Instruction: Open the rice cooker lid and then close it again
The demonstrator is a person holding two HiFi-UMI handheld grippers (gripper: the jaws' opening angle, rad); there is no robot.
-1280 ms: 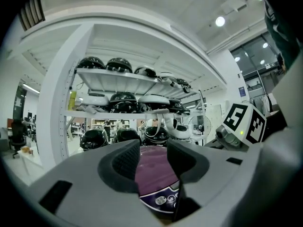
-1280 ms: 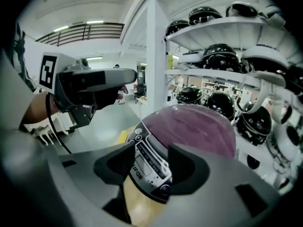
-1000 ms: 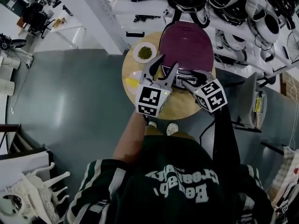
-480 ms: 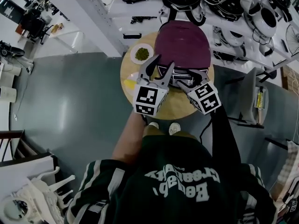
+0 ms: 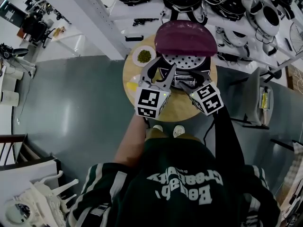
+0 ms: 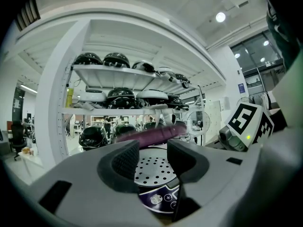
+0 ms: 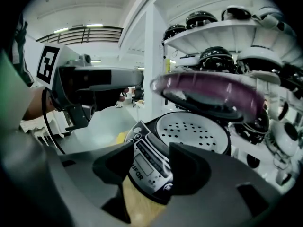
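Head view: rice cooker (image 5: 185,67) on far side of round wooden table (image 5: 177,110). Purple lid (image 5: 185,38) raised, perforated inner plate (image 5: 184,60) exposed. Small plate of green bits (image 5: 144,56) left of cooker, seen in this view only. Left gripper (image 5: 162,66) and right gripper (image 5: 191,81) both at cooker front.

Left gripper view: 2 jaws apart, nothing clamped. Lid seen edge-on, shelf of helmets (image 6: 118,98) behind.

Right gripper view: jaws wide apart, empty. Control panel (image 7: 147,162) in gap, display clearest here.
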